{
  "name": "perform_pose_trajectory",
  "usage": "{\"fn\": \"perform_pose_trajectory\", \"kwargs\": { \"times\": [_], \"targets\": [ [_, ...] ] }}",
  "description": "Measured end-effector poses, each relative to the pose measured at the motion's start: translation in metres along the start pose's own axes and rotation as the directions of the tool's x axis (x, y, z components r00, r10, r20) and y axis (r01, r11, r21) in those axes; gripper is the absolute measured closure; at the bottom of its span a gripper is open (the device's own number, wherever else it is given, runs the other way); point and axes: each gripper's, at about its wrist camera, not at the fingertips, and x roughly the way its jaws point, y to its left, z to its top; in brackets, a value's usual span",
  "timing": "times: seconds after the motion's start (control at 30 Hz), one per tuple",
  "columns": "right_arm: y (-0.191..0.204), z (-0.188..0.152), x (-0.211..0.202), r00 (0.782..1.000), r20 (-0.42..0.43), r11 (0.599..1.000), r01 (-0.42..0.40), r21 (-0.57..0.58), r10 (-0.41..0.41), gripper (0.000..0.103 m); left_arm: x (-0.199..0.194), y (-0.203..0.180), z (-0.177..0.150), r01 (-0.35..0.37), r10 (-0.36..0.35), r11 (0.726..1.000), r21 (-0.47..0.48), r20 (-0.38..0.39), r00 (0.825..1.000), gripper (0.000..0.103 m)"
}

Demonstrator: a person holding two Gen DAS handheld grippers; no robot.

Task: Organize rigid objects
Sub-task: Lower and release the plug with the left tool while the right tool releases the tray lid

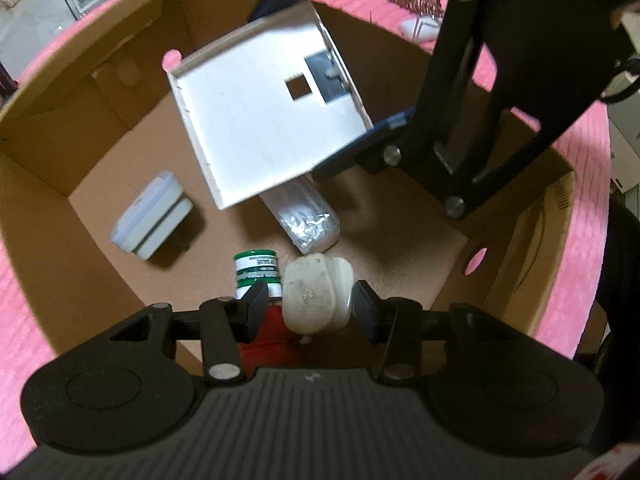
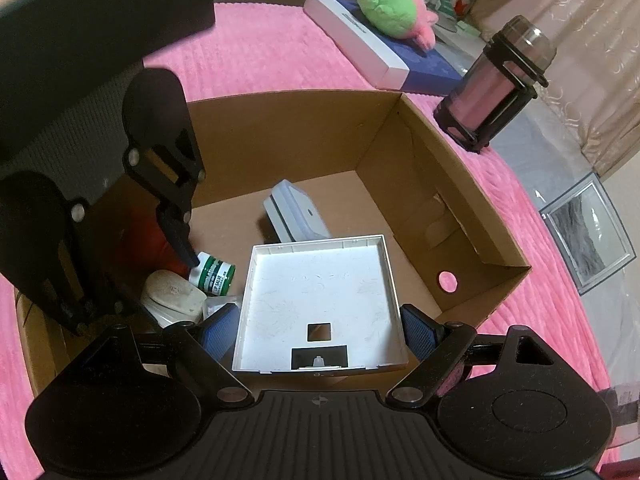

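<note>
A brown cardboard box [image 1: 120, 92] [image 2: 420, 184] sits on a pink cover. My right gripper [image 2: 318, 330] is shut on a flat white square tray [image 2: 320, 292] [image 1: 260, 120] and holds it tilted above the box floor. My left gripper [image 1: 310, 306] is low inside the box, its jaws open around a white oval plug-like object [image 1: 316, 292] [image 2: 176, 294]. A green and white jar [image 1: 256, 272] [image 2: 214, 274] lies beside it. A white case [image 1: 150, 216] [image 2: 296, 212] and a clear packet [image 1: 306, 216] lie on the box floor.
A red item [image 1: 268, 336] lies under my left gripper. Outside the box are a green plush toy [image 2: 394, 10] on a long white and blue box [image 2: 368, 52], a pink flask [image 2: 496, 84], a framed picture [image 2: 588, 236], and metal clutter [image 1: 420, 4].
</note>
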Motion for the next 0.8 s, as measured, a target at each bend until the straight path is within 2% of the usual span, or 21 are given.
{"fn": "perform_pose_trajectory", "kwargs": {
  "times": [0.27,0.43,0.63,0.8],
  "targets": [
    [0.005,0.006,0.004,1.0,-0.006,1.0,-0.023,0.004,0.023,0.02,-0.028,0.001,-0.012,-0.048,0.049,0.999,-0.013,0.04,0.998,0.062],
    [0.01,0.014,0.013,0.996,-0.06,0.998,-0.06,0.013,0.06,0.02,-0.038,0.0,-0.019,-0.062,0.064,0.998,-0.031,0.07,0.995,0.06],
    [0.008,0.017,0.024,0.989,-0.095,0.992,-0.101,0.081,0.109,0.02,-0.039,-0.001,-0.025,-0.066,0.07,0.997,-0.05,0.09,0.994,0.06],
    [0.009,0.018,0.032,0.987,-0.118,0.99,-0.098,0.098,0.11,0.02,-0.036,0.0,-0.029,-0.06,0.066,0.996,-0.063,0.103,0.993,0.06]
  ]
}}
